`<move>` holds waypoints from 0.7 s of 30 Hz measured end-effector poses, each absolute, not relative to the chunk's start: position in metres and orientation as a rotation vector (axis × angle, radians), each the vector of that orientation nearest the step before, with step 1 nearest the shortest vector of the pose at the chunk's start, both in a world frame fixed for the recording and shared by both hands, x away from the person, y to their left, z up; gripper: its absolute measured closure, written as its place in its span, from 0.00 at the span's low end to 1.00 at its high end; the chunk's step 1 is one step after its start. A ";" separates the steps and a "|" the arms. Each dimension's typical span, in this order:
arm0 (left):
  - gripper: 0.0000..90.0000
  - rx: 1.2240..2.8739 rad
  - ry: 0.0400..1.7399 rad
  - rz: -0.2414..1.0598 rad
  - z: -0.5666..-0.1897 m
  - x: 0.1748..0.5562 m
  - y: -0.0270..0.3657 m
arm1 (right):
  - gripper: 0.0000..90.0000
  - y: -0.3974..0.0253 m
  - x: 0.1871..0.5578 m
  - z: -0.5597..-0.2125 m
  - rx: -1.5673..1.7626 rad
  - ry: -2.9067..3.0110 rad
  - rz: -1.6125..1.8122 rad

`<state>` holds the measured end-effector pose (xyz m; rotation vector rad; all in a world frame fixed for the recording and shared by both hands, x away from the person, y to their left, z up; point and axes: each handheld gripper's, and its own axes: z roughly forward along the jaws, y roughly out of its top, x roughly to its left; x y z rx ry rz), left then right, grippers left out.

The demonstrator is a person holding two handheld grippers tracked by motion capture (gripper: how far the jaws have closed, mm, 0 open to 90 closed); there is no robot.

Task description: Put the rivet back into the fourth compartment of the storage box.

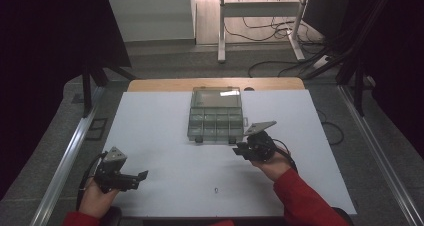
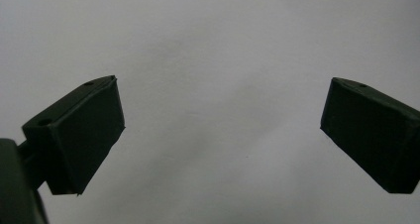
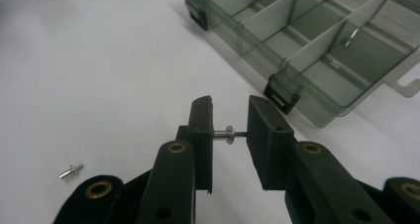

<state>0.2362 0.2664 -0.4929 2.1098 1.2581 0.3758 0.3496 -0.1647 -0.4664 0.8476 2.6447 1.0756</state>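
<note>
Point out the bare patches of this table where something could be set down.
Bare white table lies left of the clear compartment box, as far as the left gripper. Another strip runs right of the box. It is crowded at the box's near right corner, where the right gripper pinches a rivet; a loose rivet lies nearer.

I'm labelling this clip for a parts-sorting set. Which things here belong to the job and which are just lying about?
In the job:
right gripper
small metal pin clamped endwise
compartment box, open
second pin on the sheet
left gripper, open

Lying about:
floor cables
white desk frame
</note>
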 end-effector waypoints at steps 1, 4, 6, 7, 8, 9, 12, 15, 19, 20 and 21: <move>0.04 2.110 1.258 0.375 -0.493 0.236 0.266 | 0.80 -0.165 0.351 -0.465 0.853 2.640 1.075; 0.04 2.110 1.258 0.376 -0.493 0.236 0.267 | 0.80 -0.168 0.358 -0.462 0.877 2.619 1.087; 0.04 2.109 1.258 0.375 -0.493 0.237 0.267 | 0.80 -0.169 0.363 -0.460 0.889 2.606 1.094; 0.04 2.108 1.259 0.375 -0.493 0.237 0.267 | 0.80 -0.169 0.365 -0.459 0.899 2.608 1.090; 0.04 2.108 1.259 0.375 -0.493 0.237 0.267 | 0.80 -0.169 0.368 -0.459 0.903 2.607 1.091; 0.04 2.106 1.260 0.375 -0.493 0.237 0.267 | 0.80 -0.169 0.370 -0.458 0.904 2.603 1.088; 0.04 2.106 1.259 0.375 -0.493 0.237 0.267 | 0.80 -0.167 0.375 -0.457 0.903 2.595 1.082; 0.04 2.108 1.259 0.377 -0.493 0.237 0.266 | 0.80 -0.165 0.381 -0.456 0.898 2.584 1.068; 0.04 2.106 1.259 0.377 -0.493 0.237 0.267 | 0.80 -0.164 0.390 -0.455 0.904 2.567 1.070; 0.04 2.106 1.258 0.377 -0.493 0.237 0.267 | 0.80 -0.164 0.393 -0.454 0.906 2.561 1.073; 0.04 2.107 1.258 0.377 -0.493 0.237 0.267 | 0.80 -0.164 0.395 -0.454 0.912 2.557 1.077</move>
